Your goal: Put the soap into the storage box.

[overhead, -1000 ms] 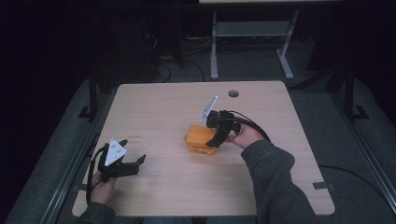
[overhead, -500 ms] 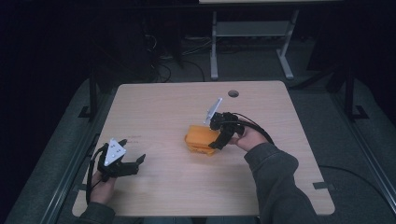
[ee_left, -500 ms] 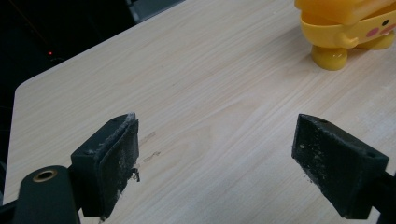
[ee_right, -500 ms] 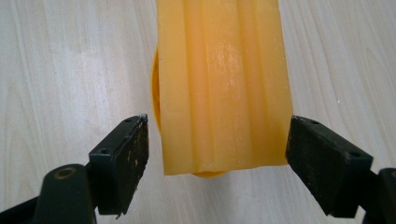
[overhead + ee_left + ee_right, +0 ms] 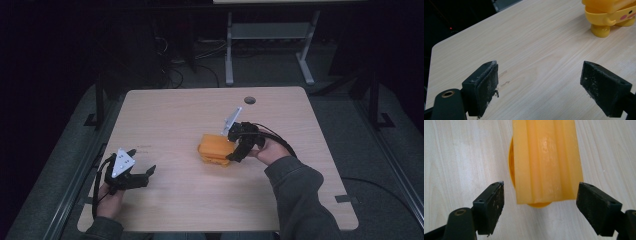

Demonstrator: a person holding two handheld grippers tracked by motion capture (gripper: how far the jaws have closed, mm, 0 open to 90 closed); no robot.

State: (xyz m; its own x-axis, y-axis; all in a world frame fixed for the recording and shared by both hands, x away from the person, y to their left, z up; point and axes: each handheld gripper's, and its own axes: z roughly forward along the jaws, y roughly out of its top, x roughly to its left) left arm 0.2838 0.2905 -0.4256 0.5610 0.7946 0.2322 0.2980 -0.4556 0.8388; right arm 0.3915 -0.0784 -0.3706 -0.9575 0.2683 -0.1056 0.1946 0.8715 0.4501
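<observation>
No legible text or numbers anywhere, as far as discernible.

Yellow toy (image 5: 216, 147) (pink-cheeked, footed) stands mid-table.

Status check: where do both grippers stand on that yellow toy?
Right gripper open, jaws straddling the yellow toy, no contact seen. Left gripper open, idle over bare table, well apart from the toy. Nothing in the way.
</observation>
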